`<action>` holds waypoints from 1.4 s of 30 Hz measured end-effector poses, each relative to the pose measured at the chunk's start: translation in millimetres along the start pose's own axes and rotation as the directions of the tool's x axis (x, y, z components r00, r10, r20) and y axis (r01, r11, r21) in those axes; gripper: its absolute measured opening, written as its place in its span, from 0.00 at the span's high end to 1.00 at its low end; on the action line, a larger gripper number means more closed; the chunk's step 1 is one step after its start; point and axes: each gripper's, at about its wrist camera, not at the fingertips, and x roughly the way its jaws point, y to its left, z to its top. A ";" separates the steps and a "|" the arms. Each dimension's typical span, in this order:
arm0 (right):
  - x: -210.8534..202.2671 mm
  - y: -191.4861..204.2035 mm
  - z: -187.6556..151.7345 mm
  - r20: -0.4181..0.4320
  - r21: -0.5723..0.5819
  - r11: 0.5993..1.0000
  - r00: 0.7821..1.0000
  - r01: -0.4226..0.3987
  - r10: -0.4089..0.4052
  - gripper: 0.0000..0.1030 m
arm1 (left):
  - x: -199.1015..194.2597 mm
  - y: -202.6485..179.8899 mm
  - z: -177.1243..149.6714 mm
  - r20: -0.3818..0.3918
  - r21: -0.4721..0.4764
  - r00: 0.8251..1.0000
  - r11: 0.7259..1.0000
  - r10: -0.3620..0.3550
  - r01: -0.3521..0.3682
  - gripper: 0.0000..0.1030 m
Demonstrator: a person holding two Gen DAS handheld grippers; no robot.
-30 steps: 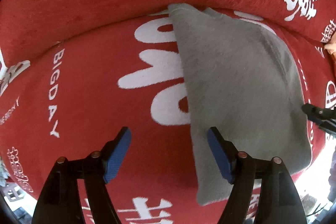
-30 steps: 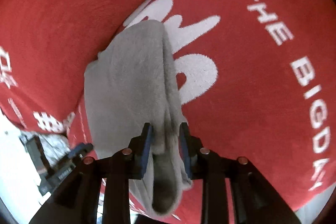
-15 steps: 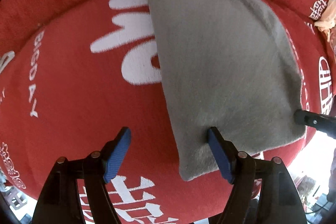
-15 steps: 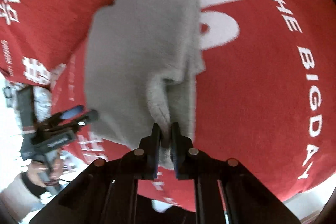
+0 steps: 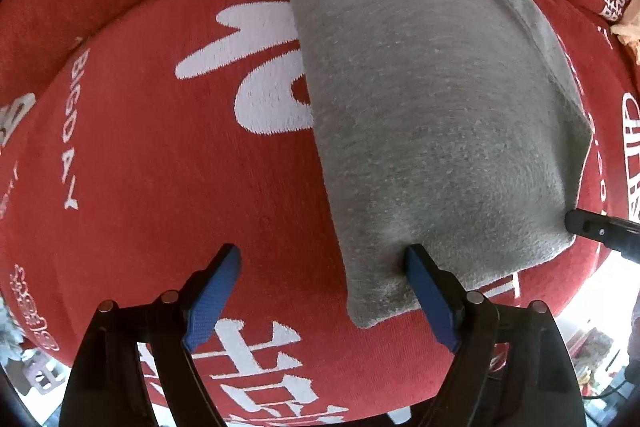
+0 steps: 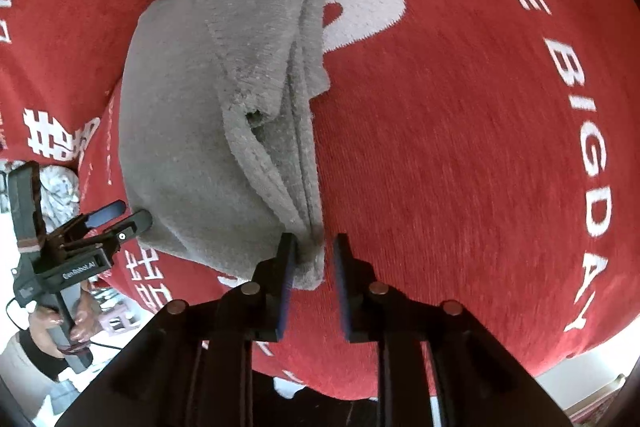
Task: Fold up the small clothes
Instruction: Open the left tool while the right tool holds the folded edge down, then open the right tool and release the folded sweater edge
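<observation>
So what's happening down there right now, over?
Left gripper open, one finger on the grey cloth. Right gripper just let its corner go. Cloth folded on red cover. Nothing in the way.

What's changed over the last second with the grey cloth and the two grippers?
The right hand-held gripper let go of the grey cloth: its jaws have just opened and the corner sits loose between them. The cloth now lies folded on the red cover. The left hand-held gripper opened wider, holding nothing.

The red cover (image 6: pixel 460 131) reads "THE BIGDAY" in white letters.
</observation>
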 end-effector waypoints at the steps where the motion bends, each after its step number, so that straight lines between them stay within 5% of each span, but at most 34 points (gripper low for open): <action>1: -1.4 -3.1 -0.2 -0.006 0.012 1.000 1.000 -0.010 0.010 0.78 | -1.4 -1.3 0.6 -0.001 0.001 1.000 1.000 0.003 -0.003 0.18; 9: -13.8 -16.1 0.9 -0.024 0.052 0.997 0.998 0.058 -0.057 0.75 | -8.8 -2.7 3.9 -0.005 -0.024 1.000 1.000 0.015 -0.015 0.18; 13: -22.8 -20.5 5.5 0.003 0.094 0.995 1.000 0.022 -0.022 0.72 | -12.3 1.0 6.0 0.001 -0.030 1.000 0.999 0.016 -0.016 0.18; 16: -28.6 -17.5 10.9 0.026 0.092 0.995 0.999 0.024 -0.027 0.55 | -16.8 4.1 9.5 0.005 -0.033 1.000 0.999 0.015 -0.015 0.18; 35: -41.0 -31.9 29.6 0.065 0.153 0.987 0.997 -0.040 0.031 0.46 | -42.7 29.0 37.7 0.019 -0.046 1.000 0.999 -0.009 0.009 0.18; 38: -45.5 -35.9 34.7 0.081 0.163 0.985 0.996 -0.050 0.038 0.36 | -47.6 31.1 43.3 0.038 -0.054 0.999 0.998 -0.010 0.012 0.18; 39: -47.4 -36.9 36.1 0.091 0.166 0.985 0.995 -0.057 0.042 0.33 | -47.5 32.9 42.0 0.049 -0.062 0.999 0.998 -0.012 0.015 0.17; 40: -48.7 -37.3 37.4 0.096 0.166 0.984 0.994 -0.063 0.048 0.32 | -48.1 35.1 41.5 0.059 -0.074 0.998 0.997 -0.018 0.022 0.00; 42: -51.4 -39.2 41.1 0.110 0.167 0.981 0.991 -0.096 0.078 0.31 | -54.6 42.0 46.8 0.094 -0.098 0.994 0.993 -0.052 0.062 0.00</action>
